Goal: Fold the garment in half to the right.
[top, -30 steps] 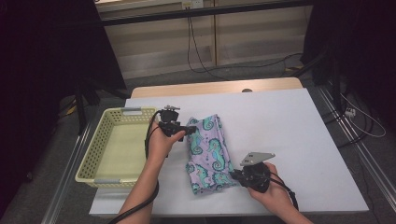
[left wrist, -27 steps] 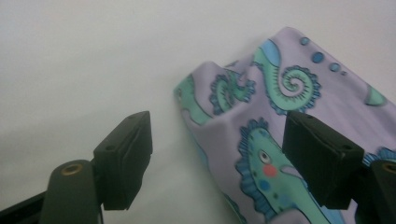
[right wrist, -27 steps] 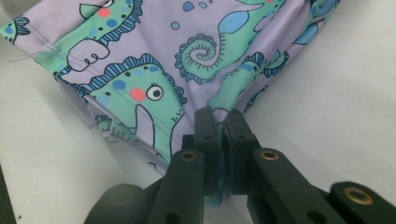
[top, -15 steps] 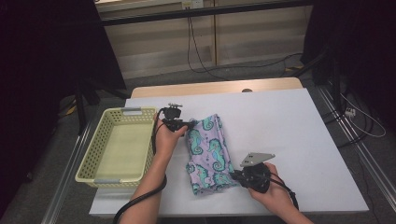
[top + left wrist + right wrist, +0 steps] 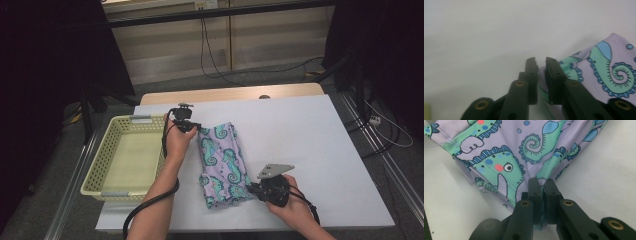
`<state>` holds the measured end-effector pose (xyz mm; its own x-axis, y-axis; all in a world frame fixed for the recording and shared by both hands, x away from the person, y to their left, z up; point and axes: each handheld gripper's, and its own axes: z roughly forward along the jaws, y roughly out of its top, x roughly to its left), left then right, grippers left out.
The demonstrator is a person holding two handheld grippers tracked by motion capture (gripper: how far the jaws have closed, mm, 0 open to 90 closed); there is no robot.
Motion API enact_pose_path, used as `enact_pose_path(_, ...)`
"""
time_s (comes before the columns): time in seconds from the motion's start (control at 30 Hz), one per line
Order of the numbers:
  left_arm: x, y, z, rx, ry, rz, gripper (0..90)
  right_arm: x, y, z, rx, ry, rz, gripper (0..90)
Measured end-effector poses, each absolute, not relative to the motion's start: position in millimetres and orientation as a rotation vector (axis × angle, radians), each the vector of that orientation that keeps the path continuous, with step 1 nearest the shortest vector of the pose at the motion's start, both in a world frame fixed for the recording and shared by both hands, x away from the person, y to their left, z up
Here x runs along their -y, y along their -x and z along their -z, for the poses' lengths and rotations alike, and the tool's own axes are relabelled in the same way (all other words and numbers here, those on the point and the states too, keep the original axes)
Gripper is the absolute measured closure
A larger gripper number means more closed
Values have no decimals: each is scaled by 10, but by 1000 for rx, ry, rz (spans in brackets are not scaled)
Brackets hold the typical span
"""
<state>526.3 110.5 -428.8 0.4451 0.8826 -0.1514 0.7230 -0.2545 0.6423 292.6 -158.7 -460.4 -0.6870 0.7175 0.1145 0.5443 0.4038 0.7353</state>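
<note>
Grippers [image 5: 196, 127] [image 5: 251, 187] pinch seahorse cloth [image 5: 223, 162] on white table [image 5: 310, 140] beside yellow basket [image 5: 107, 150], the left's jaws having just been closing.

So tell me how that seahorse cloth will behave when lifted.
The cloth is probably floppy: it puckers where the right tongs pinch it. Likely light and thin, lying flat in folds. The left tongs have just been closing on its corner, so it may sag between them.

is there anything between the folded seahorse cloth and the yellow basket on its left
Nothing lies on the table between them. The left gripper and its hand sit in that gap, jaws at the seahorse cloth edge, beside the yellow basket.
</note>
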Motion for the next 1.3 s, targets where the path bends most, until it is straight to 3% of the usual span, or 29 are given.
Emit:
enact_pose_path(0.23,-1105,-5150,4230,-1319,-2049,-282,496,1594,-2919,4589,-2424,-1114,-1161,863)
enact_pose_path(0.37,-1091,-5110,4256,-1315,-2088,-284,434,1590,-2916,4587,-2421,-1109,-1160,861)
enact_pose_path(0.63,-1020,-5108,4457,-1316,-2135,-251,480,1592,-2919,4602,-2418,-1119,-1164,857)
enact_pose_path(0.87,-922,-5099,4480,-1326,-2148,-236,629,1584,-2913,4598,-2396,-1125,-1150,805)
enact_pose_path(0.97,-899,-5092,4474,-1326,-2156,-230,666,1595,-2907,4567,-2378,-1111,-1153,756)
enact_pose_path(1.17,-883,-5080,4443,-1347,-2140,-228,749,1655,-2918,4498,-2310,-1156,-1191,551)
enact_pose_path(1.3,-841,-5080,4408,-1356,-2146,-232,801,1620,-2926,4516,-2328,-1176,-1220,467)
